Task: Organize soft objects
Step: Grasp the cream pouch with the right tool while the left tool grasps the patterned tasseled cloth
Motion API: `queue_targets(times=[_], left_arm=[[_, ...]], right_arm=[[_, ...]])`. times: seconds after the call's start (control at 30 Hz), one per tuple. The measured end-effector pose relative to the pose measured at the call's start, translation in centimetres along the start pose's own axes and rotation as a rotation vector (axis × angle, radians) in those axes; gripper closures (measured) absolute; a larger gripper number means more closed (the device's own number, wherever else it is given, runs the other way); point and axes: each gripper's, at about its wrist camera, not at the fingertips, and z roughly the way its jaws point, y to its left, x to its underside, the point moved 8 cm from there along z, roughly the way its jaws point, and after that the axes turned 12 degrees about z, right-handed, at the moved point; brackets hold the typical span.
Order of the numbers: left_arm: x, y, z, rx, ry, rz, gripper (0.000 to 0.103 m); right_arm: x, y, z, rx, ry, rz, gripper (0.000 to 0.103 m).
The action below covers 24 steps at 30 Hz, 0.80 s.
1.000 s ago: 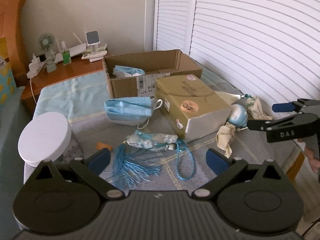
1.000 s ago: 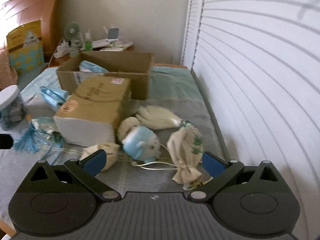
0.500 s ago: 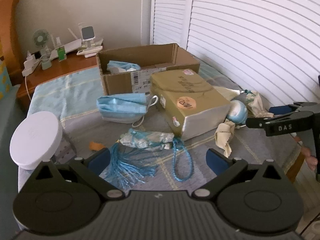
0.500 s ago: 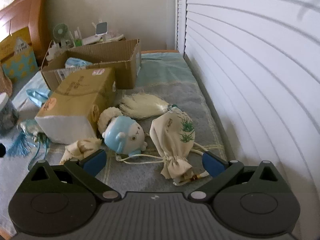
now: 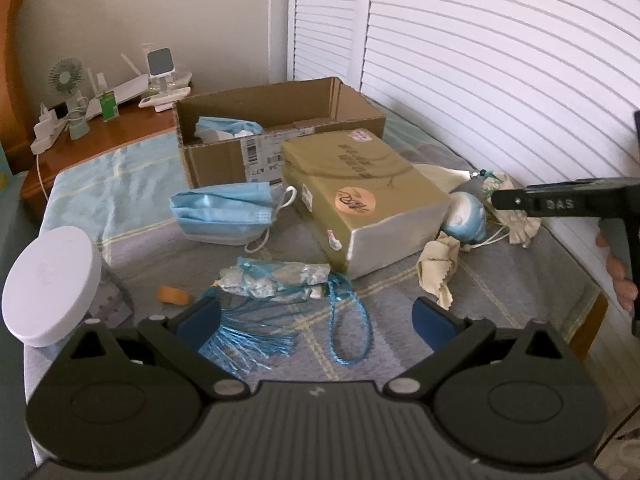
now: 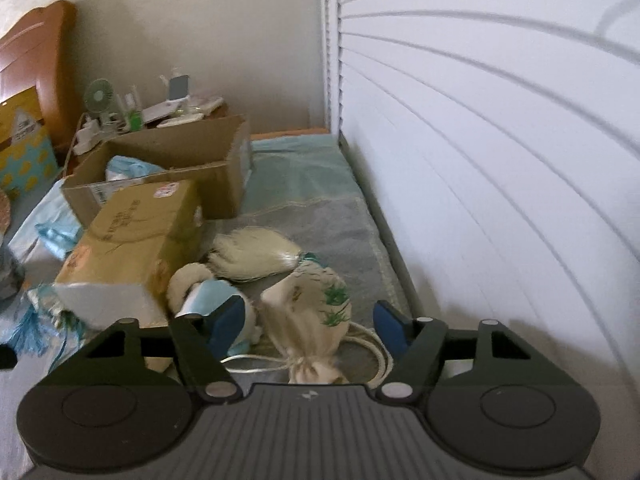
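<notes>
- Right gripper (image 6: 310, 322): jaws apart, straddling the cream drawstring pouch (image 6: 308, 312) without touching it.
- Just beside its left finger lies the blue plush toy (image 6: 208, 300), with a cream tassel (image 6: 256, 256) just beyond.
- Left gripper (image 5: 316, 320): jaws wide apart, empty, over the blue tassel cord (image 5: 256, 336).
- Farther ahead lie a face mask (image 5: 224, 212) and a gold box (image 5: 360, 200).
- Farthest, the open cardboard box (image 5: 280, 136).
</notes>
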Motion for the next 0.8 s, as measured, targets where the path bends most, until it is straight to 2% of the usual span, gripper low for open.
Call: queue_targets(times=[0.23,0.47,0.8], left_arm=[[-0.1,-0.2,0.4,0.003,0.016,0.013,0.002],[0.3,0.0,1.0,-0.013,0.028,0.025,0.002],[0.8,0.5,0.7,-0.028,0.006,0.036,0.002]], right_arm=[[0.9,-0.3,1.9,0.014,0.057,0.035,0.045],[1.0,0.1,0.7,0.036,0.020,-0.009,0.053],[-0.1,1.7,-4.4,0.016,-0.065,-0.097,0.054]])
